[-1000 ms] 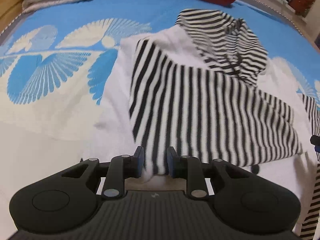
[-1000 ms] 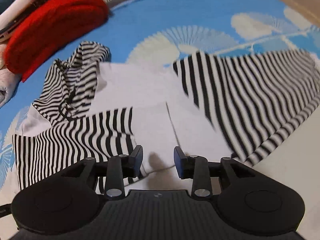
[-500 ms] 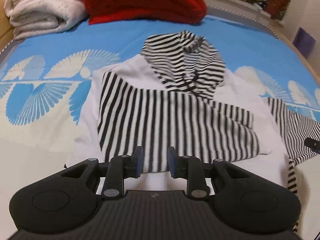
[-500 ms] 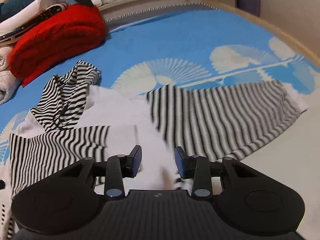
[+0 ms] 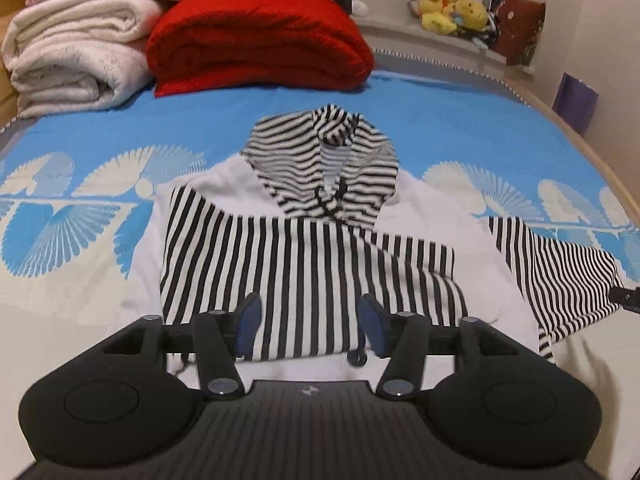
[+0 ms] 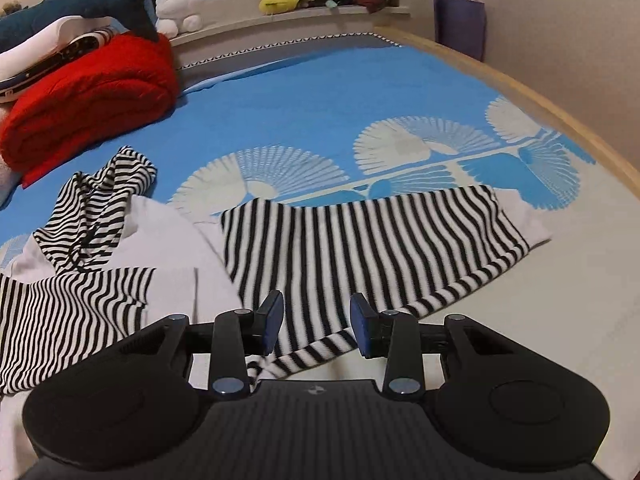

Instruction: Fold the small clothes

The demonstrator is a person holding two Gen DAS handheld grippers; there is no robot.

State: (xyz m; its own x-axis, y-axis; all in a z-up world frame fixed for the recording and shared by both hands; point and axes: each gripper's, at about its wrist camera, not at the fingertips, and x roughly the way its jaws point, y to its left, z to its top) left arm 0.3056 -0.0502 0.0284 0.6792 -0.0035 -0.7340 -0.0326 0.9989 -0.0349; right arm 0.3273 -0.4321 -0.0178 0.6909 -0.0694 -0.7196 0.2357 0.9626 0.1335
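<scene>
A white hoodie (image 5: 424,200) with black-and-white striped sleeves and hood (image 5: 320,160) lies flat on the blue patterned bedspread (image 5: 460,120). One striped sleeve (image 5: 300,264) lies folded across the body. The other sleeve (image 6: 360,240) stretches out sideways, its cuff end running under my right gripper. My left gripper (image 5: 310,322) hovers above the folded sleeve's near edge, its jaws opening with nothing pinched between them. My right gripper (image 6: 316,322) hangs over the spread sleeve with a gap between its pads, and they do not press the cloth.
A folded red blanket (image 5: 256,40) and a stack of white blankets (image 5: 72,48) sit at the head of the bed. Plush toys (image 5: 452,12) line the sill behind. A purple bag (image 6: 460,20) stands by the wall beyond the wooden bed edge (image 6: 540,100).
Both grippers have drawn back and risen from the hoodie, so more of the bed shows. The left jaws have spread wider. The folded sleeve stays lying across the body.
</scene>
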